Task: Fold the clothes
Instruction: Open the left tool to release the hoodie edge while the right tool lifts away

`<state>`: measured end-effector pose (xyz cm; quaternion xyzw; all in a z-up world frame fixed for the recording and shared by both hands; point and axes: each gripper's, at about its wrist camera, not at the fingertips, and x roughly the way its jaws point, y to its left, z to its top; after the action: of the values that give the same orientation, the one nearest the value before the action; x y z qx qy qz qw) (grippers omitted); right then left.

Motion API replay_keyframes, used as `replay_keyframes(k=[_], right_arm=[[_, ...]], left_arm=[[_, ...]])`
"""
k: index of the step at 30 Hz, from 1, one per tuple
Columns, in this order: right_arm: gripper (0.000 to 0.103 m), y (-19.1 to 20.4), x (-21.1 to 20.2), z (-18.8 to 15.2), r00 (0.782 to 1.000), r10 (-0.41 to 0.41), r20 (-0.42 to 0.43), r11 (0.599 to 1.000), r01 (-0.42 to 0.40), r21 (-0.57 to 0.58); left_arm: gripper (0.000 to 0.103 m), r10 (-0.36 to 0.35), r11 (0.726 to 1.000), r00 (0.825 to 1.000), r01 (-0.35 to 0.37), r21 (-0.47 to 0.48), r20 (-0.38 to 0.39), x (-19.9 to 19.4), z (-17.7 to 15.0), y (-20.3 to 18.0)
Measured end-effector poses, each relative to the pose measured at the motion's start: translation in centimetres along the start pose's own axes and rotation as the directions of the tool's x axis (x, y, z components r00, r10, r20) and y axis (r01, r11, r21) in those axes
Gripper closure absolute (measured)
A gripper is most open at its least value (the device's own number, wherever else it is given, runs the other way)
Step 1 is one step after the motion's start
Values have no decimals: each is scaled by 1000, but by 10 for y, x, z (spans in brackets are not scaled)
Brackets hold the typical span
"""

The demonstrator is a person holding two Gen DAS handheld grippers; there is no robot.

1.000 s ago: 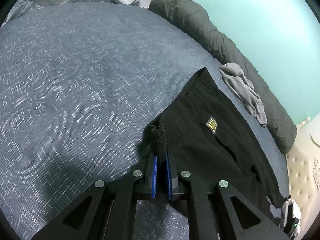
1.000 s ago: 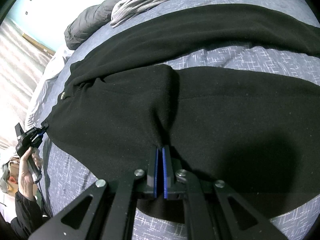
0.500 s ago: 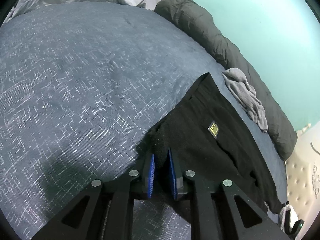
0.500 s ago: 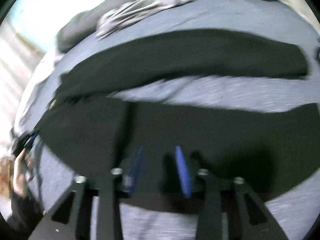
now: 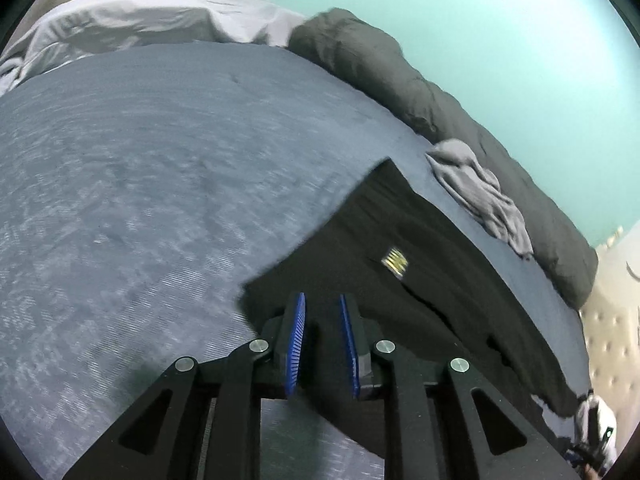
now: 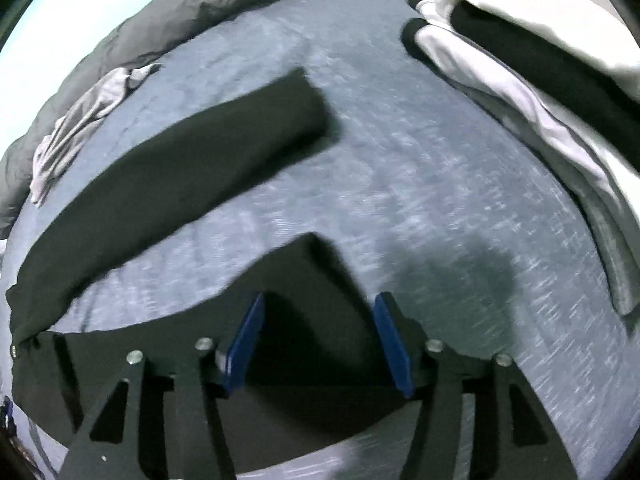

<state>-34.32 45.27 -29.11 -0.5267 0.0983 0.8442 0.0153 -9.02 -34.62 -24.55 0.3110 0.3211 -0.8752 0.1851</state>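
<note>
In the left wrist view, the black trousers lie spread on the blue-grey bedspread, bearing a small gold label too blurred to read. The left gripper is parted, holding nothing.

In the right wrist view, both legs of the trousers lie apart on the bedspread; the right gripper gapes wide above one leg.

Black trousers — flat on bed, legs apart

I am seeing one pair of black trousers, one grey garment, one dark rolled duvet, and I am holding two grippers: left, right.
</note>
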Motion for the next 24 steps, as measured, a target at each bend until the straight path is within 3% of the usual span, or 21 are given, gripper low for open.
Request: replay_keyframes(k=[2,5,9,10,12,13,14,20,24], right_arm=[[45,-8,0,1,1000,-8,19,1000,9,-12],[45,-12,3,2,996,83,18,996,-82,-34],[45,6,9,2,987,159,6,976,-156,-149],[51,10,12,2,986,166,-2,973,-164,-161],[71,18,16,3,984,180,-10,966,-179,-189],[86,22,18,3,982,187,-14,962,-186,-201],[92,23,19,3,982,190,-15,960,-189,-207],[97,9,-9,12,979,188,75,965,-170,-199],[97,-13,-25,23,983,144,114,981,-127,-147]], left_arm=[[83,-4,1000,1000,4,19,-12,4,-4,-9],[83,-6,999,1000,7,31,-26,10,-8,-19],[83,-7,999,999,9,50,-39,18,-13,-34],[83,-8,998,999,10,55,-42,20,-14,-37],[83,-10,998,999,13,65,-48,23,-17,-45],[83,-10,997,999,14,71,-51,25,-18,-49],[83,-9,997,998,13,77,-55,27,-19,-52],[83,-1,995,998,7,96,-69,35,-23,-60],[83,6,995,997,2,98,-73,36,-23,-59]])
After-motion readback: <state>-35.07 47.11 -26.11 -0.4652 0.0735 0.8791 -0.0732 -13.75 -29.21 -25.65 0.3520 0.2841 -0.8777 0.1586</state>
